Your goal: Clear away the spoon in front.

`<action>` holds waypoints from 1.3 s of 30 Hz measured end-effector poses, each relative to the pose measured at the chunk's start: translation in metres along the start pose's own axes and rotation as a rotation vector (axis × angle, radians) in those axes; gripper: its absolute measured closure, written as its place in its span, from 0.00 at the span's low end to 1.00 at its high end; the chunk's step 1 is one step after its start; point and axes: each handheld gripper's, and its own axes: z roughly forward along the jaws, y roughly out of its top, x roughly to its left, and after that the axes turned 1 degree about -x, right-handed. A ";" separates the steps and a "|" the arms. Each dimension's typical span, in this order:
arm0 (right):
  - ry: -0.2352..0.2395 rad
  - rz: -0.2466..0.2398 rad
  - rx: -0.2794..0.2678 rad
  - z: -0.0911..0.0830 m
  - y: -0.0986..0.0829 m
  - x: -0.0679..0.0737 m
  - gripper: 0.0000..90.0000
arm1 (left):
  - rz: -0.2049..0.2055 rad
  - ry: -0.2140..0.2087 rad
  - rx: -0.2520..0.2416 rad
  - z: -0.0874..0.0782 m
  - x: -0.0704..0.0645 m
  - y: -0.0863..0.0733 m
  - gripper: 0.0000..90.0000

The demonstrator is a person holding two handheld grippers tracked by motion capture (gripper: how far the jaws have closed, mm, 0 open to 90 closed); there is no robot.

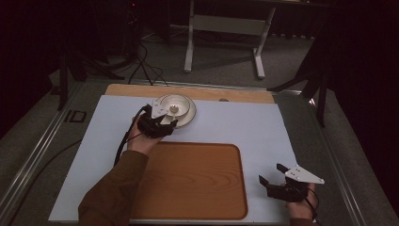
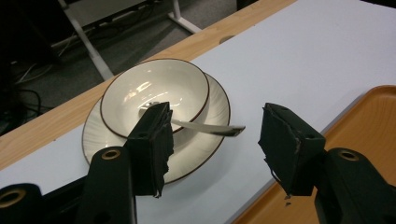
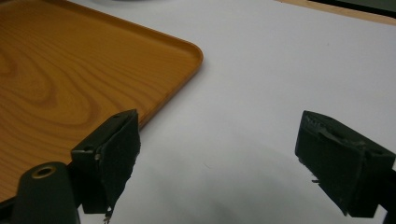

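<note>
On the far left part of the bench (image 1: 263,127), near its wooden far edge, we see a cream bowl (image 2: 154,95) with a thin brown rim sitting on a matching plate (image 2: 205,144). A spoon (image 2: 205,127) lies in the bowl, its pale handle sticking out over the rim toward the right and the near side. Our left tongs (image 1: 170,116) hover just over the near edge of this dishware, jaws spread wide and holding nothing. In the left gripper view the spoon handle points into the gap between the two jaws (image 2: 215,135); its tip sits between them, touching neither as far as we can tell, while the left jaw overlaps the bowl's near rim in the picture. Whether that jaw rests on the rim we cannot tell.

A wooden tray (image 1: 193,181) with rounded corners lies on the near middle of the bench, on the pale sheet that covers it, just near of the bowl and plate and apart from them. A sleeved forearm (image 1: 117,188) reaches over the tray's left edge to the left tongs.

Our right tongs (image 1: 273,173) are at the near right, well apart from the bowl, just right of the tray. Their jaws are also spread wide and empty; in the right gripper view they (image 3: 217,158) frame bare pale sheet, with the tray's corner (image 3: 187,46) at the left.
</note>
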 end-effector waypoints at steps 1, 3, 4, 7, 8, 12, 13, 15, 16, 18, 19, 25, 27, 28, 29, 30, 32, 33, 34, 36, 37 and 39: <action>0.000 0.000 -0.001 0.000 0.000 0.000 0.15 | 0.000 0.000 0.000 0.000 0.000 0.000 0.48; -0.001 -0.001 -0.002 0.000 0.000 0.000 0.15 | -0.003 -0.003 0.002 0.005 0.000 0.001 0.48; -0.001 -0.001 -0.005 0.000 0.000 0.000 0.15 | 0.000 -0.001 0.006 0.007 -0.001 0.001 0.48; -0.001 -0.001 -0.008 0.000 0.000 -0.001 0.15 | 0.007 0.010 0.031 0.014 -0.001 0.001 0.48; -0.001 0.001 -0.008 0.000 0.000 -0.001 0.15 | -0.003 0.022 0.047 0.018 0.000 0.000 0.48; -0.002 0.001 -0.012 -0.001 0.000 -0.002 0.15 | -0.011 0.040 0.073 0.019 0.004 -0.003 0.50; -0.002 0.001 -0.012 -0.001 0.000 -0.002 0.15 | -0.011 0.040 0.073 0.019 0.004 -0.003 0.50; -0.003 0.004 -0.012 -0.001 -0.001 -0.002 0.15 | -0.009 0.054 0.078 0.018 0.005 -0.003 0.51; -0.003 0.005 -0.012 -0.001 -0.001 -0.002 0.15 | -0.006 0.055 0.078 0.017 0.005 -0.003 0.51; -0.002 0.002 -0.013 -0.001 0.000 -0.002 0.15 | 0.005 0.049 0.081 0.018 0.005 -0.004 0.52; -0.002 0.002 -0.013 -0.001 0.000 -0.001 0.15 | 0.010 0.043 0.079 0.018 0.003 -0.004 0.52; -0.001 0.004 -0.013 -0.001 0.000 -0.002 0.15 | 0.040 0.049 0.102 0.029 -0.002 -0.005 0.55; -0.001 0.005 -0.014 -0.001 0.000 -0.002 0.15 | 0.043 0.052 0.113 0.033 -0.002 -0.006 0.57; -0.001 0.005 -0.014 -0.001 -0.001 -0.002 0.15 | 0.046 0.051 0.120 0.035 -0.002 -0.007 0.58; -0.001 0.005 -0.014 -0.001 -0.001 -0.002 0.15 | 0.046 0.047 0.120 0.037 -0.002 -0.007 0.59; 0.000 0.005 -0.014 -0.001 -0.001 -0.002 0.15 | 0.048 0.044 0.121 0.038 -0.002 -0.007 0.60; -0.001 0.005 -0.014 -0.001 -0.001 -0.002 0.15 | 0.059 0.048 0.123 0.041 -0.002 -0.007 0.63; -0.002 0.004 -0.015 -0.001 -0.001 -0.002 0.15 | 0.060 0.051 0.125 0.041 -0.002 -0.006 0.64; -0.002 0.005 -0.016 -0.001 -0.001 -0.002 0.15 | 0.066 0.055 0.128 0.043 -0.002 -0.006 0.66; -0.002 0.006 -0.016 -0.002 -0.001 -0.002 0.15 | 0.082 0.069 0.145 0.045 -0.001 -0.005 0.70; -0.002 0.007 -0.018 -0.002 -0.001 -0.002 0.15 | 0.085 0.073 0.144 0.045 -0.001 -0.004 0.73; -0.002 0.007 -0.019 -0.002 -0.001 -0.003 0.15 | 0.092 0.070 0.146 0.045 -0.001 -0.004 0.76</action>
